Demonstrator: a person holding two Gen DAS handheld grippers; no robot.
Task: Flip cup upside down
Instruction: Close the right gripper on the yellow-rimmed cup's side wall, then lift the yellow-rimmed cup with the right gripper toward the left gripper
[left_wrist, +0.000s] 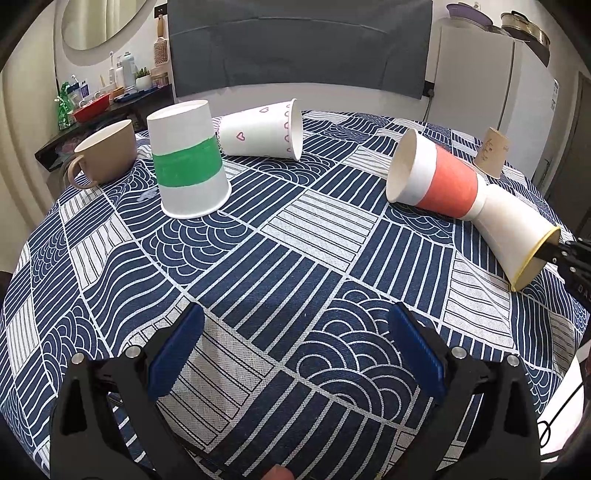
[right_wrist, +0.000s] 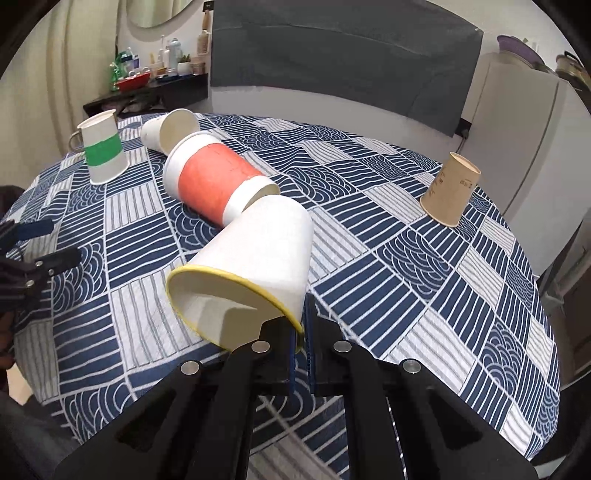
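Observation:
My right gripper (right_wrist: 303, 325) is shut on the rim of a white paper cup with a yellow rim (right_wrist: 255, 258), one finger inside and one outside. The cup is tilted, mouth toward the camera, its base touching a red-banded cup (right_wrist: 214, 181) lying on its side. In the left wrist view the yellow-rimmed cup (left_wrist: 513, 225) is at the right, with the right gripper (left_wrist: 554, 251) at its rim, next to the red-banded cup (left_wrist: 439, 177). My left gripper (left_wrist: 295, 350) is open and empty above the tablecloth.
A green-banded cup (left_wrist: 188, 162) and a brown paper cup (right_wrist: 450, 192) stand upside down. A heart-print cup (left_wrist: 262, 133) lies on its side. A beige mug (left_wrist: 107, 151) stands at the far left. The round table (left_wrist: 295, 258) has a blue patterned cloth.

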